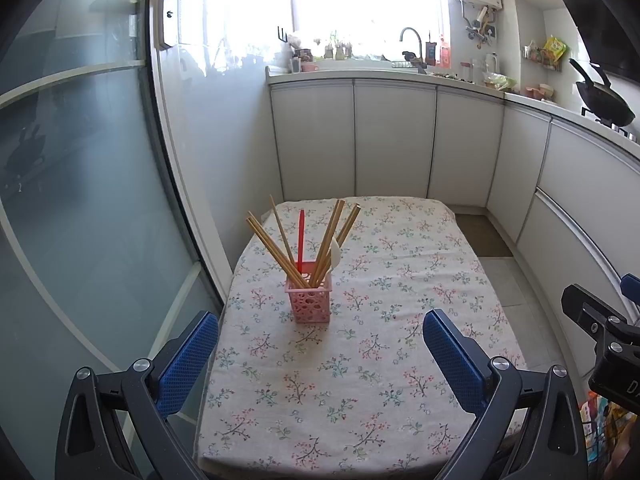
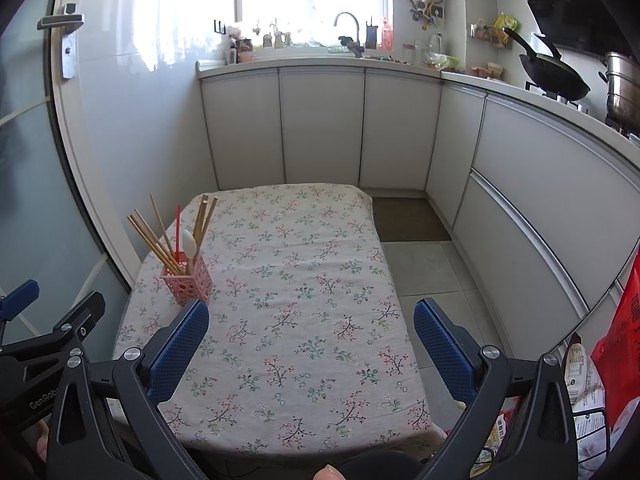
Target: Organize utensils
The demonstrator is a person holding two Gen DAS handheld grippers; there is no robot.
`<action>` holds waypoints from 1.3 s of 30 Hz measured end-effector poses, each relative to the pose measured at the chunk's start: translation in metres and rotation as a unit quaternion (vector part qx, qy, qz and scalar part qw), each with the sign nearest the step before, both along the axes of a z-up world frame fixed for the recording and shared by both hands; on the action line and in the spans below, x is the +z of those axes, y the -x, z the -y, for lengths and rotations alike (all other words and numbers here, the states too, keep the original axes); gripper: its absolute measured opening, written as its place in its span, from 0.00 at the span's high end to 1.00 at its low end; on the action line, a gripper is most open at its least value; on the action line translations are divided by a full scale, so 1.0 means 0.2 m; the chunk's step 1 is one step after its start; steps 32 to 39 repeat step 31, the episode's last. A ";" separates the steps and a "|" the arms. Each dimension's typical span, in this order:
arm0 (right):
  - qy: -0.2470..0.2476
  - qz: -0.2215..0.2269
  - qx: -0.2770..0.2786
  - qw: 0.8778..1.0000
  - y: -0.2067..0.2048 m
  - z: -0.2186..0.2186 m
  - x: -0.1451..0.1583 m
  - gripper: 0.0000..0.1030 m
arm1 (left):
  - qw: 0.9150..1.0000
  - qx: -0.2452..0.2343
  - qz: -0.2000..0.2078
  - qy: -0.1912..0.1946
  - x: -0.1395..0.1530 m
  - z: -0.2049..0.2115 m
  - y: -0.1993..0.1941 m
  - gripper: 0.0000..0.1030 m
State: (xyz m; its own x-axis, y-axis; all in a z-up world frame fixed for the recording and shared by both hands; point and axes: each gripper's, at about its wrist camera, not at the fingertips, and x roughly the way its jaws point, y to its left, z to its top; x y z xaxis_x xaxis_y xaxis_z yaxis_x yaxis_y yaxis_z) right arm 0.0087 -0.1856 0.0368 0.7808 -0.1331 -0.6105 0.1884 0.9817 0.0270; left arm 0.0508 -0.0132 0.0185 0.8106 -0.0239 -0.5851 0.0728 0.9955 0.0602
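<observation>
Both claws are hovering spread wide and empty at the near edge of the table (image 2: 320, 360), the left claw (image 1: 320, 364) facing the pink holder (image 1: 310, 304) of upright chopsticks (image 1: 276, 248) squarely, the right claw (image 2: 312, 348) lying farther right of it.
</observation>
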 end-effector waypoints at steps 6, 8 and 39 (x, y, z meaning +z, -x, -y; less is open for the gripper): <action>0.000 0.000 -0.001 1.000 0.01 0.00 0.00 0.00 | 1.000 0.000 0.000 0.000 0.00 0.00 0.00 0.00; 0.000 0.000 -0.002 1.000 0.01 0.00 0.01 0.00 | 1.000 0.000 0.000 -0.001 0.00 0.00 0.00 0.00; 0.000 -0.007 -0.003 1.000 -0.02 0.01 -0.01 0.00 | 1.000 -0.001 -0.009 -0.003 -0.02 0.02 -0.04 0.00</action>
